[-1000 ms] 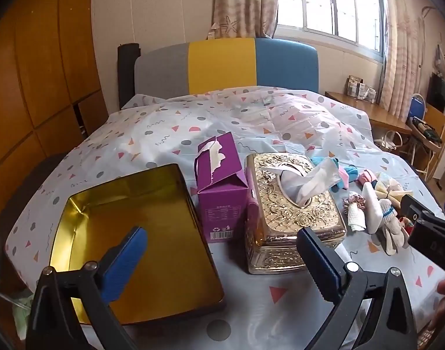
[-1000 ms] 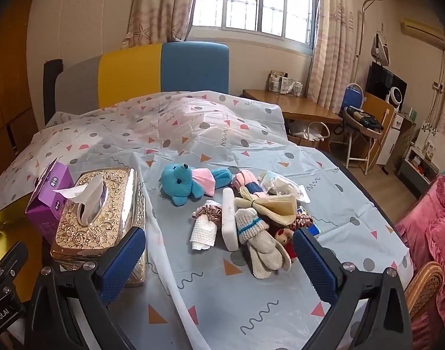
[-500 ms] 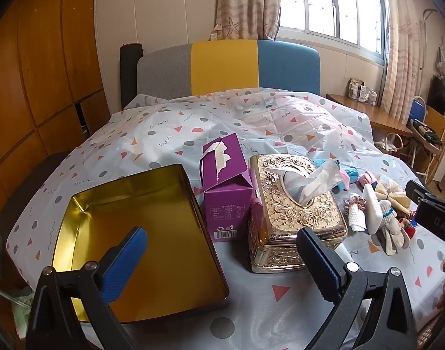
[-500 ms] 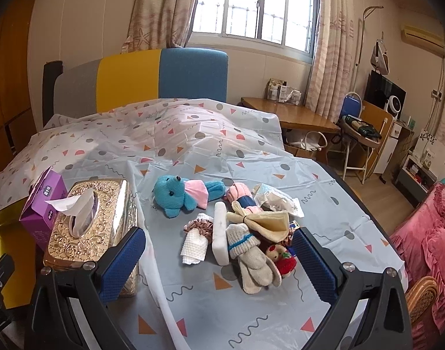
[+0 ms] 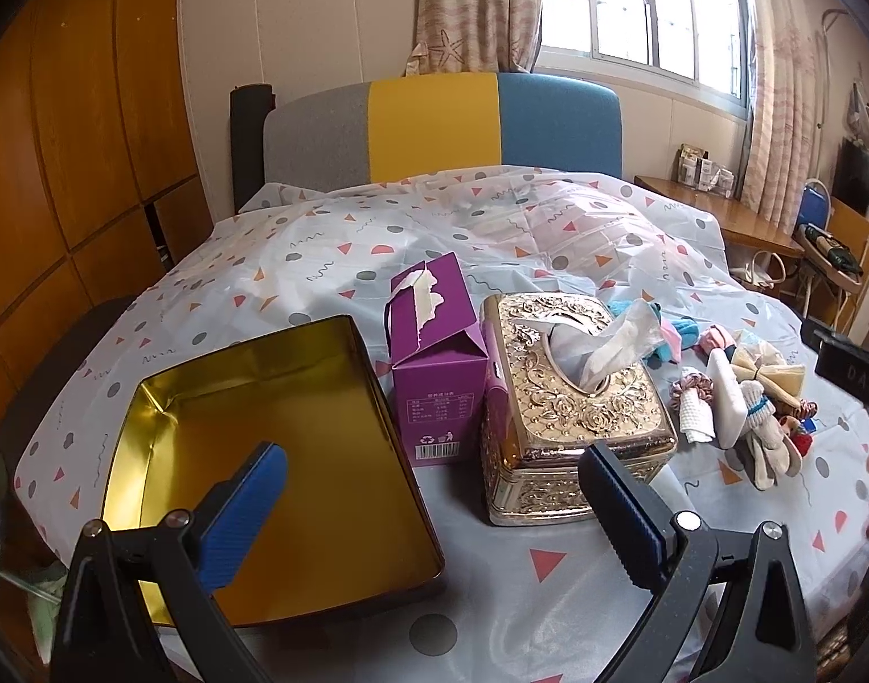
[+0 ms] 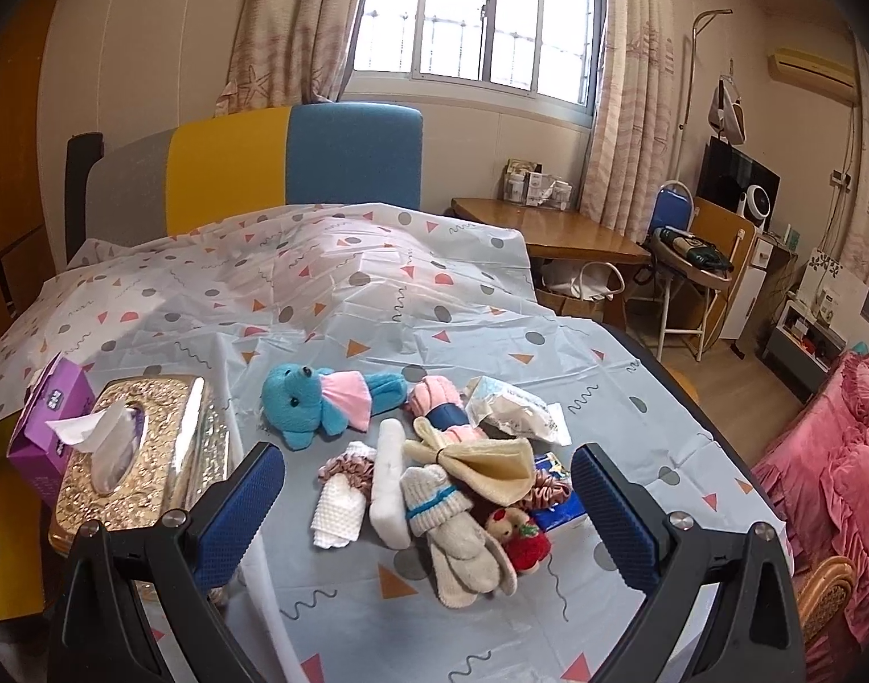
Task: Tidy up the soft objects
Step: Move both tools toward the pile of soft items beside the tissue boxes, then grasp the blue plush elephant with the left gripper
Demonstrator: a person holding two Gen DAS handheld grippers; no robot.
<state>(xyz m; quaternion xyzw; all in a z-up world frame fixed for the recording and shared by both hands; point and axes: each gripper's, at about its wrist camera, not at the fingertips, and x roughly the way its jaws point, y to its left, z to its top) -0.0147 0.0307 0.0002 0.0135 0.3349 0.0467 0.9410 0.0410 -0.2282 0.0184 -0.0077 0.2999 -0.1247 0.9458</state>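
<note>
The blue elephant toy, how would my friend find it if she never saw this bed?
Start at the gold tissue box on the bed. Look to its right, at the far edge of the pile of soft things, just behind the white sponge and the mitten. The elephant lies on its side; it is the only bright blue plush, with a pink ear.

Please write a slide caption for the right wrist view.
Open right gripper above a pile of soft objects beside a gold tissue box.

Glossy gold metal tin (image 5: 150, 427); fuzzy plush elephant (image 6: 303, 404)
</note>
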